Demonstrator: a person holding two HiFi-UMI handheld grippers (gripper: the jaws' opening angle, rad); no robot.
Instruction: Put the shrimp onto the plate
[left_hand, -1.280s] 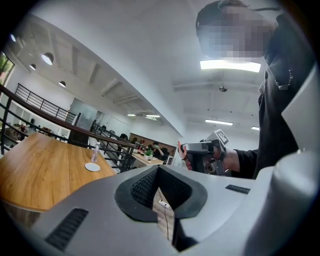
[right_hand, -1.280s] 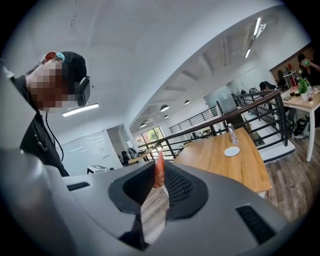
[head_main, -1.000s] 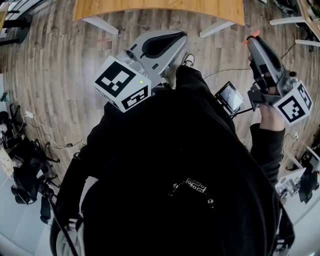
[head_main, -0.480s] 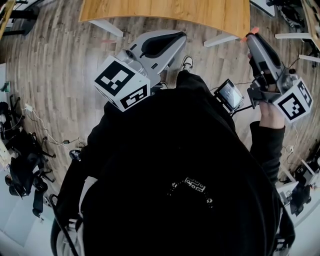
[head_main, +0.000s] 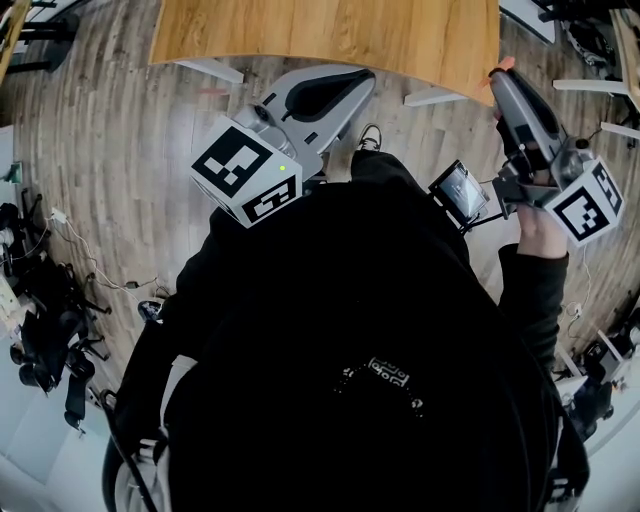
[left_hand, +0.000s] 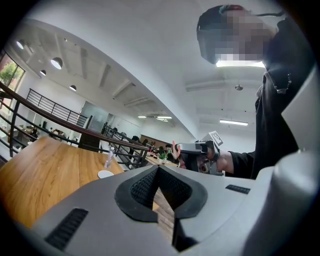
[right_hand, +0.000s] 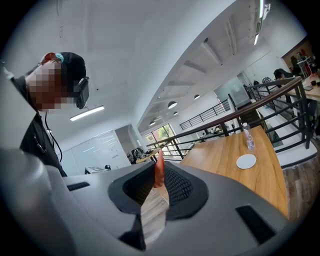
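My right gripper (head_main: 499, 75) is shut on an orange shrimp (right_hand: 159, 172), whose tail sticks up past the pads; in the head view the shrimp (head_main: 505, 66) shows at the gripper's tip, over the wooden table's near edge. The left gripper (head_main: 362, 78) points level toward the same table, its jaws closed together with nothing between them (left_hand: 159, 168). A small white plate (right_hand: 246, 161) lies far off on the table top, also seen as a plate (left_hand: 105, 174) in the left gripper view. From the left gripper view the right gripper (left_hand: 196, 148) hovers beside the table.
A wooden table (head_main: 330, 30) with white legs stands ahead on a wood-plank floor. A clear water bottle (right_hand: 248, 136) stands just beyond the plate. A dark railing (right_hand: 235, 117) runs behind the table. Cables and black gear (head_main: 45, 330) litter the floor at the left.
The table's near edge has drawn closer in the head view. Both grippers have advanced toward it, the right one still holding the shrimp.
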